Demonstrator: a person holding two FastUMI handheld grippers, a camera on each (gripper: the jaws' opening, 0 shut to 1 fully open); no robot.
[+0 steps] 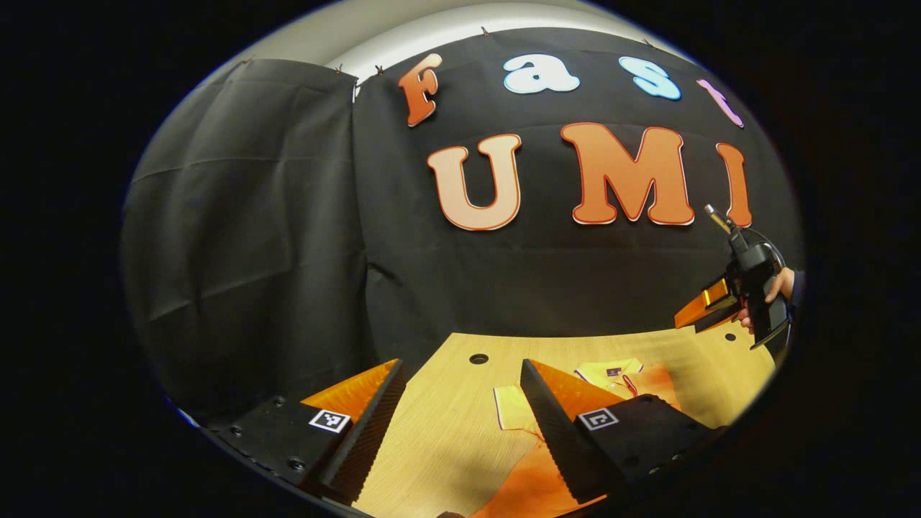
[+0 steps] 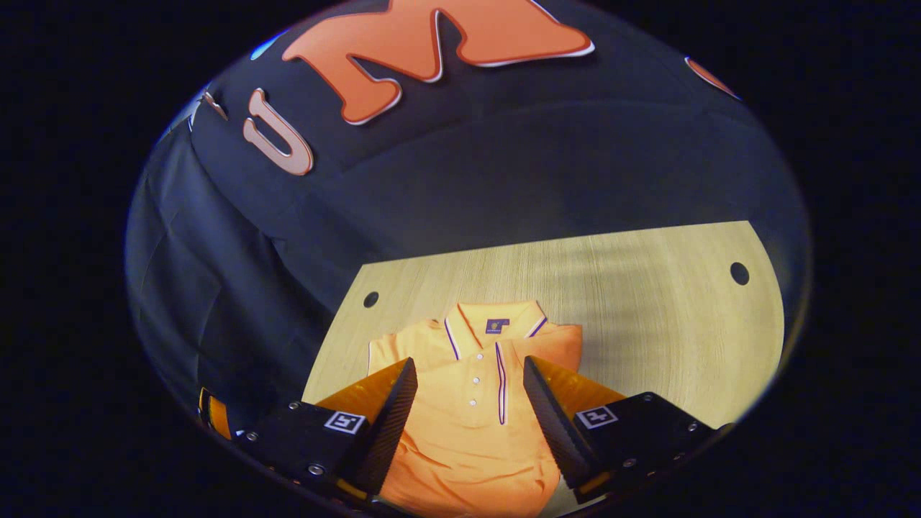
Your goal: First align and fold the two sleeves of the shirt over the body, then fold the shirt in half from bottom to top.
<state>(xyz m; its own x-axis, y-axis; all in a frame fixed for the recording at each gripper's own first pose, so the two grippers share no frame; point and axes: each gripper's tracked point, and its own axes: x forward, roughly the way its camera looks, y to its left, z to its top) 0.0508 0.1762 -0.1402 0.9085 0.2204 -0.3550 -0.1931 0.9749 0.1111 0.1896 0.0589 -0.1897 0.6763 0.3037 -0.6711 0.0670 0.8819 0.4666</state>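
While the orange shirt (image 2: 468,403) lies flat on the wooden table (image 2: 647,302), collar toward the booth wall, the right gripper (image 2: 469,403) hangs above its chest, fingers apart and empty. Beside the shirt's sleeve, the left gripper (image 1: 460,417) hovers spread wide, gripping nothing.

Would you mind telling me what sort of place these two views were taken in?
Probably a recording booth, not a home: black cloth hangs as the wall, a bare wooden table with round holes carries one orange polo shirt, and a hand holds the right gripper.
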